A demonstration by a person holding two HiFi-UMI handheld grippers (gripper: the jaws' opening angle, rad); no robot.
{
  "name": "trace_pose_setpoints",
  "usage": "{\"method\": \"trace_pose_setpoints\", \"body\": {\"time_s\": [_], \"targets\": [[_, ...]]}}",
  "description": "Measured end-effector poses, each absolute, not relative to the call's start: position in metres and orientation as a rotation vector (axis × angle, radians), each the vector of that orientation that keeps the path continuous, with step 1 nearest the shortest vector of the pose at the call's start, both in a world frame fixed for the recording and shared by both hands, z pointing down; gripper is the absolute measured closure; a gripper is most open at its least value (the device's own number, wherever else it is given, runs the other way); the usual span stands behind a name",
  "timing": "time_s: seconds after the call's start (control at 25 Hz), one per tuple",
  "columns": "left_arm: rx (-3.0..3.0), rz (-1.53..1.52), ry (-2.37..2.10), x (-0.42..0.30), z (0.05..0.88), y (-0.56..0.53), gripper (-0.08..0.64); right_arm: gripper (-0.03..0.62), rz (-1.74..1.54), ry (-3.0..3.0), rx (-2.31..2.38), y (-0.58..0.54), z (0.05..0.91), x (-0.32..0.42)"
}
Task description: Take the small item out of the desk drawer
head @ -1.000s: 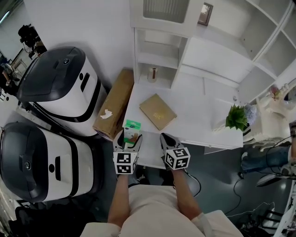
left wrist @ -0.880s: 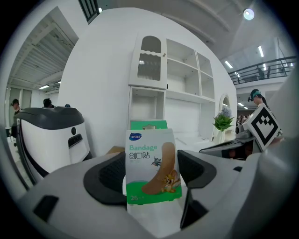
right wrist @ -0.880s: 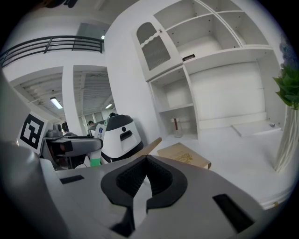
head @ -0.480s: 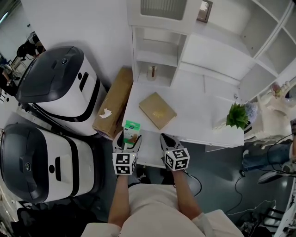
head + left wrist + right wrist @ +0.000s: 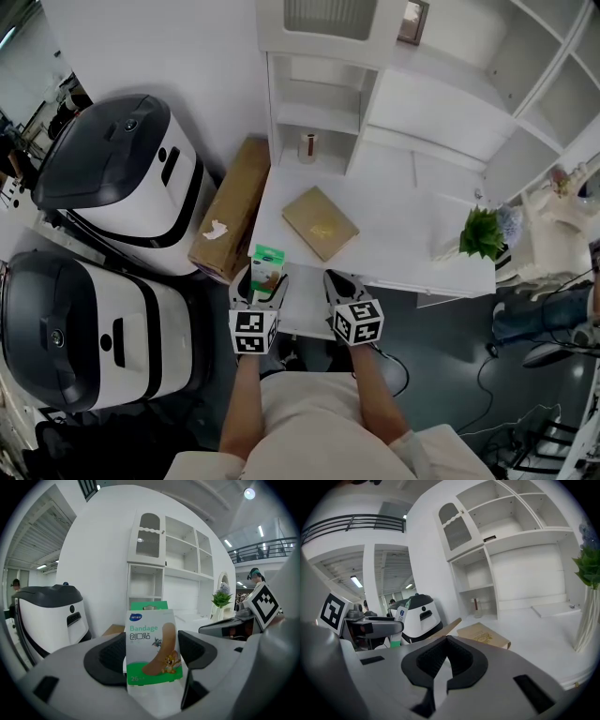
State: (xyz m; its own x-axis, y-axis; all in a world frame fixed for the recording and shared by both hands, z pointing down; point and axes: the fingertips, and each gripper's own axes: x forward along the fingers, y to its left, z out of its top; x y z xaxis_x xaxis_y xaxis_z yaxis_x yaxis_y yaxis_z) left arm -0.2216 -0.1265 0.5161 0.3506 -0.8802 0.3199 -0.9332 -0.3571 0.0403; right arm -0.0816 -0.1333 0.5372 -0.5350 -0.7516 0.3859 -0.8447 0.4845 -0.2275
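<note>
The white desk [image 5: 403,234] is in front. The left gripper [image 5: 265,284] squeezes the bandage box [image 5: 151,646], which stands tall between its jaws above the desk's near left edge. The right gripper [image 5: 446,660], just beside it, is pinched together on nothing.

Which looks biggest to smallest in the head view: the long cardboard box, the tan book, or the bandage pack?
Largest: long cardboard box.
Then: tan book.
Smallest: bandage pack, though the left hand-held gripper hides its lower part.

In left tool [image 5: 265,284]: bandage box [image 5: 267,263]; right tool [image 5: 339,284] beside; book [image 5: 320,225] behind on desk [image 5: 412,220].
</note>
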Motion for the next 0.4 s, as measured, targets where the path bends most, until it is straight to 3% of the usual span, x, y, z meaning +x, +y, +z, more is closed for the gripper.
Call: {"method": "trace_pose_setpoints", "body": {"time_s": [0.4], "targets": [[2.388, 0.355, -1.645, -0.2256, 0.5168, -0.1277, 0.199, 0.568, 0.570, -2.500, 1.349, -0.1341, 0.5370, -0.0869]]}}
